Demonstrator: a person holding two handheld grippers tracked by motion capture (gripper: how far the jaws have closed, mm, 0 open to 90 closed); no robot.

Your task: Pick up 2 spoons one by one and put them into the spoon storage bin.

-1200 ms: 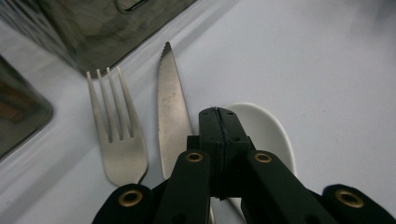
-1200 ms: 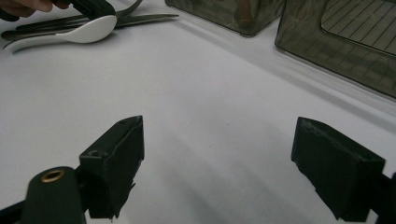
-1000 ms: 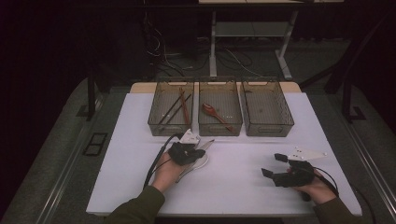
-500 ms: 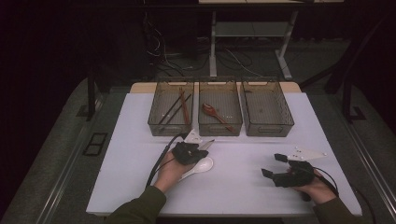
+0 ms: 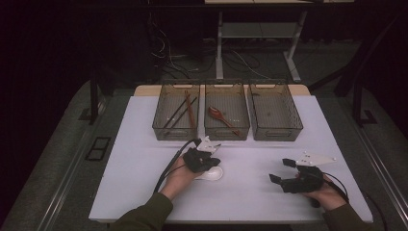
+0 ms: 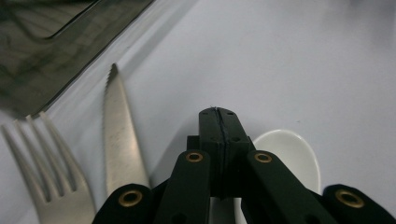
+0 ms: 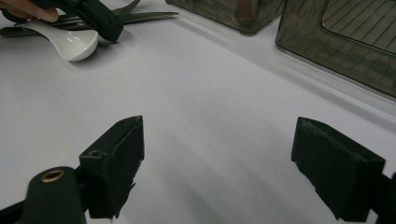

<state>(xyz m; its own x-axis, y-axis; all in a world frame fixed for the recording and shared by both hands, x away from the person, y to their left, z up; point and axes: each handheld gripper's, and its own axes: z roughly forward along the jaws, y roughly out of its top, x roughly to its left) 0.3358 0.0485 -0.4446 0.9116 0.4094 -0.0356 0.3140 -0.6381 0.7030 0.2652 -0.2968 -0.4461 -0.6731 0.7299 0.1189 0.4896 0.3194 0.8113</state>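
At a white table, the left gripper (image 6: 219, 122), jaws pressed tight on the handle of a white ceramic soup spoon (image 6: 292, 156), holds it low beside a steel fork (image 6: 44, 163) and serrated knife (image 6: 119, 140). The right gripper (image 7: 224, 163) rests wide open, empty. The grasp looks complete; next comes a lift toward the three smoky plastic bins (image 5: 227, 113).

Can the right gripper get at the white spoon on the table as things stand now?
Probably not easily: the left gripper is shut right over the white spoon, so its handle is covered. The bare table between them is free, and the right gripper stands open.
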